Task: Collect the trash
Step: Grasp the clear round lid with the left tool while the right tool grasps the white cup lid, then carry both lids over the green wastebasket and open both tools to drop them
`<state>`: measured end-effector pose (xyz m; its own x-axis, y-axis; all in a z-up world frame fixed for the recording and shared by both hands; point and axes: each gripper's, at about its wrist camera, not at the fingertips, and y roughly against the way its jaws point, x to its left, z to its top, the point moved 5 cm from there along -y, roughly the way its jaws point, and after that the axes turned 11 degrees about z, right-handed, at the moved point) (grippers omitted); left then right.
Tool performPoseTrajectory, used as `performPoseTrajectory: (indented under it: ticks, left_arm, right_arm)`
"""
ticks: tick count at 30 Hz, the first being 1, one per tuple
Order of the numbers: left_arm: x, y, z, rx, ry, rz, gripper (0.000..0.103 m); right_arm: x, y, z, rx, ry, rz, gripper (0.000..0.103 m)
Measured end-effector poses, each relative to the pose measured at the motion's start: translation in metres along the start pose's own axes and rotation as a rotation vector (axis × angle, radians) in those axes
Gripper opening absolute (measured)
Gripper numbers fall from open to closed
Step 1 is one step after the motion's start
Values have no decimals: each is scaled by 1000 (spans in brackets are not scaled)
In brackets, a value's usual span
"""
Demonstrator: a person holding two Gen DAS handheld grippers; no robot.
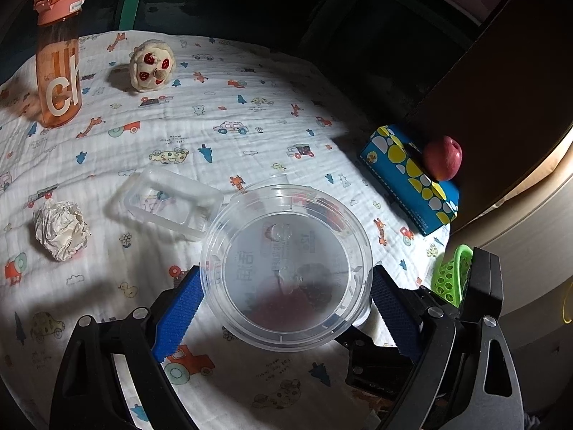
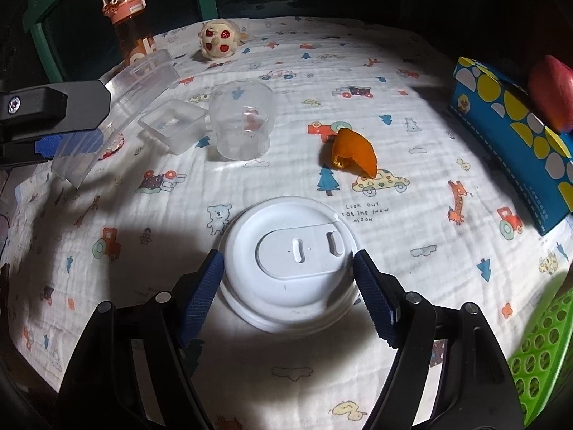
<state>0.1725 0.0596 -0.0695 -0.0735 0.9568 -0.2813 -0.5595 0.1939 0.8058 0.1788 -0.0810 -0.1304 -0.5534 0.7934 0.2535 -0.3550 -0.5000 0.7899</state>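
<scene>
My left gripper [image 1: 284,286] is shut on a clear round plastic cup [image 1: 284,268], its blue pads against the cup's sides. Beyond it lie a clear rectangular plastic box [image 1: 168,202] and a crumpled paper ball [image 1: 61,229]. My right gripper [image 2: 288,276] has its blue pads on both sides of a white cup lid [image 2: 288,265] that rests on the cloth. An orange peel [image 2: 352,154] lies beyond the lid. In the right wrist view, a clear cup [image 2: 243,125] stands upside down, with a small clear box [image 2: 172,123] to its left. The left gripper [image 2: 53,114] holds clear plastic there.
An orange water bottle [image 1: 57,53] and a plush toy [image 1: 152,64] stand at the back. A blue tissue box [image 1: 412,175] with a red apple [image 1: 442,157] on it sits at the right. A green perforated basket [image 2: 540,354] is at the right table edge.
</scene>
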Motion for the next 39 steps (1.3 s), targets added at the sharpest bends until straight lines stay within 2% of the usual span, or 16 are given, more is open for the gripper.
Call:
performPoseTrajectory:
  ticks: [4,11,14,17,22,28,34,39]
  left_arm:
    - [-9,5,1,-10,-11,-8,88]
    - [-40,11,2,-20,-62,-46,88]
    - [-64,11,2,-16,-102,-73,88]
    - [-87,11,3,-17,-139,-97,88]
    - [-130,10,2,-11,-195,-136,88]
    - [-181,3,-6,16,-265,-178,88]
    - [-229,-1,-18,34,-348,-202,88]
    - [-263,-5,-29,48,-413,-218,88]
  right_arm:
    - [-6,20,0,-43,-34,9,73]
    - [-31,93,-10,-178,-126,-14,74]
    - [-52,131,-21,-240,-173,-58,74]
    - [-90,165,-40,-272,-267,-117,74]
    - [-150,195,-77,-249,-404,-202,74]
    - [-210,202,-123,-152,-538,-257,74]
    - [-231,206,-144,-141,-585,-276,75]
    - [-239,219,-145,-178,-598,-281,80]
